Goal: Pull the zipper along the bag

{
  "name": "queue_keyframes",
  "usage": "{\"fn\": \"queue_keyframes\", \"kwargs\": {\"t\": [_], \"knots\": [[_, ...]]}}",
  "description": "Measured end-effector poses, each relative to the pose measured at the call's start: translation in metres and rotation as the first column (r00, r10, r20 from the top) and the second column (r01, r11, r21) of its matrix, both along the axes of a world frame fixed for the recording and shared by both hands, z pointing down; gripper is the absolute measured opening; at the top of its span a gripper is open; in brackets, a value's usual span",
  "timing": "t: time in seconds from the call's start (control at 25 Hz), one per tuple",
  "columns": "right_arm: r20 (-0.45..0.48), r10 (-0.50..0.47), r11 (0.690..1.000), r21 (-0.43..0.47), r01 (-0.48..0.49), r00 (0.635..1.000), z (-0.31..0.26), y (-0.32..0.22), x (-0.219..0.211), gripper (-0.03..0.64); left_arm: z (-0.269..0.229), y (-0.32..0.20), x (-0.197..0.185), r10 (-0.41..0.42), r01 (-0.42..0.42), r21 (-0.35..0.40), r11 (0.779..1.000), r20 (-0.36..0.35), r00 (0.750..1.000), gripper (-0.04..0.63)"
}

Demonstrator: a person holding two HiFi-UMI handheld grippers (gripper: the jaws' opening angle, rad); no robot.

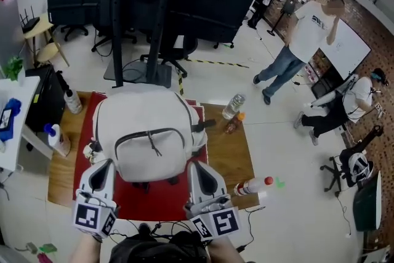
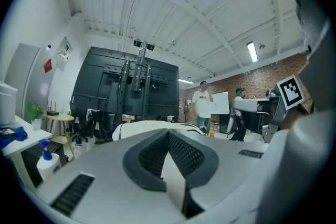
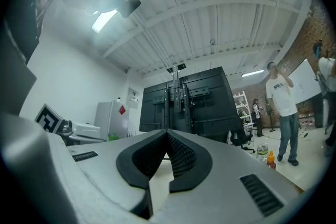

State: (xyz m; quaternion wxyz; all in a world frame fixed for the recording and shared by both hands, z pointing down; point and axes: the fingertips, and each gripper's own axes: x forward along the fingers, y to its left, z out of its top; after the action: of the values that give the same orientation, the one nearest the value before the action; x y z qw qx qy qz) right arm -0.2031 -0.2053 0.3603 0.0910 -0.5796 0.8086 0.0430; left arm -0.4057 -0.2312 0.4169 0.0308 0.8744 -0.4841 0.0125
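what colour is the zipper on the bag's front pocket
The zipper is dark, nearly black, on a white bag; head view shows it best.

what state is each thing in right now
left tongs, shut, nothing between them
right tongs, shut, nothing between them
backpack, lying flat, front zipper looks closed
red-capped bottle, lying on its side

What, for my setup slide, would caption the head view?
Left gripper and right gripper, jaws shut and empty, poised before a white backpack on a red mat.
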Motion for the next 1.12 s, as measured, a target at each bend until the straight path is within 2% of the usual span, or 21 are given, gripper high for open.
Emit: {"fn": "queue_keyframes", "kwargs": {"t": [0.2, 0.44, 0.72, 0.88, 1.12], "knots": [[-0.026, 0.025, 0.999, -0.038, -0.026, 0.999, 0.015, -0.007, 0.0, 0.006, 0.013, -0.008, 0.021, 0.08, -0.081, 0.009, 0.997, 0.039, 0.996, 0.028], [-0.033, 0.037, 0.995, -0.088, -0.04, 0.999, 0.028, -0.023, 0.029, 0.006, 0.029, -0.017, 0.067, 0.142, -0.139, -0.05, 0.989, 0.048, 0.989, 0.028], [-0.027, -0.026, 0.99, -0.139, 0.021, 0.999, 0.044, -0.046, 0.045, 0.006, 0.03, -0.029, 0.093, 0.106, -0.105, -0.024, 0.994, 0.075, 0.991, 0.029], [-0.039, -0.068, 0.972, -0.229, 0.058, 0.997, 0.07, -0.065, 0.048, 0.006, 0.038, -0.033, 0.103, 0.098, -0.096, -0.022, 0.995, 0.104, 0.99, 0.031], [-0.079, -0.131, 0.948, -0.303, 0.102, 0.988, 0.094, -0.096, 0.045, 0.009, 0.042, -0.046, 0.111, 0.071, -0.068, -0.033, 0.997, 0.12, 0.99, 0.031]]}}
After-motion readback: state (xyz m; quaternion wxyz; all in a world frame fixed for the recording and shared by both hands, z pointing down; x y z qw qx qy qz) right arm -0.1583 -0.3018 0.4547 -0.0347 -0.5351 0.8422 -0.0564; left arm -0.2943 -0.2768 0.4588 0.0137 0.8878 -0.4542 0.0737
